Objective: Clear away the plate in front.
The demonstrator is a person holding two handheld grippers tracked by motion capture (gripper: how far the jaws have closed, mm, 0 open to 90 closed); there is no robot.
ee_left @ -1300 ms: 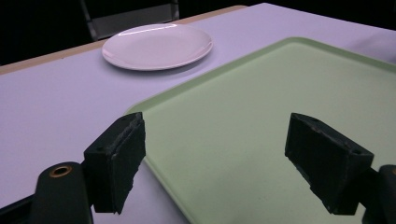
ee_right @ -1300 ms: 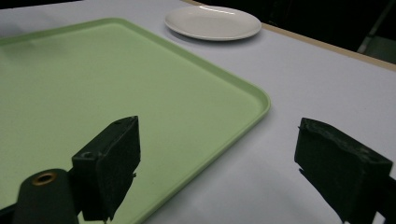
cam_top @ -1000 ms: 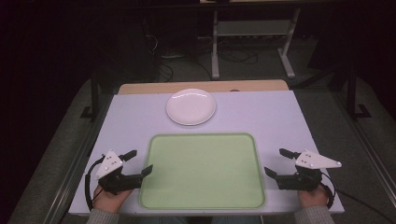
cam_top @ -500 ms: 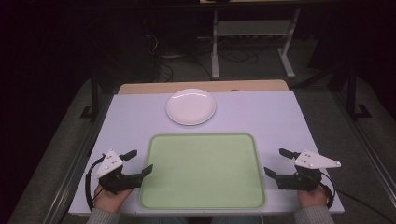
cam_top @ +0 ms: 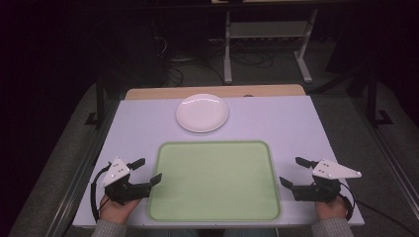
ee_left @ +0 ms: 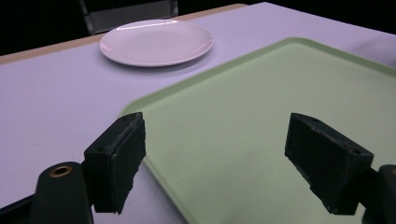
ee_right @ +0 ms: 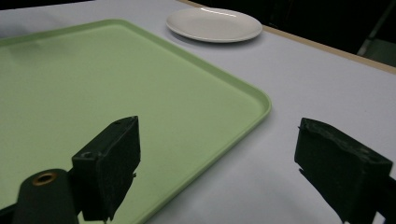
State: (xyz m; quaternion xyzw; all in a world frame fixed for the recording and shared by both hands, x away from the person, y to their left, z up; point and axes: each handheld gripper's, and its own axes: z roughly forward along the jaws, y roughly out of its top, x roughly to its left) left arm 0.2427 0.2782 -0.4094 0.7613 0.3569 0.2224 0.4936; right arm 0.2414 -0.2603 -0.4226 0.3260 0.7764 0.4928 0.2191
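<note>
Resting low at the near left of the table [cam_top: 138,128], the left gripper [cam_top: 147,171] has its jaws spread wide with nothing between them. In the left gripper view [ee_left: 212,158], one jaw sits over the bare white tabletop just outside the tray's left rim and the other over the tray's green floor, so the rim runs between them. A hand [cam_top: 116,207] holds this gripper from the near edge, with a dark cable looping beside it.

At the near right, the right gripper [cam_top: 296,171] is likewise parted and holds nothing. In the right gripper view [ee_right: 217,163], one jaw hangs over the tray near its right rim and the other over the white tabletop. A hand [cam_top: 330,207] grips it from below, and a grey three-cornered plate tops it.

Between the two grippers lies the tray [cam_top: 160,197], pale green with rounded corners and a raised lip, flat on the table close to the near edge, and bare. Beyond its far edge, apart from it, a white round plate [cam_top: 202,112] sits near the far side of the table, also bare. A strip of wood shows along the far edge of the table.
</note>
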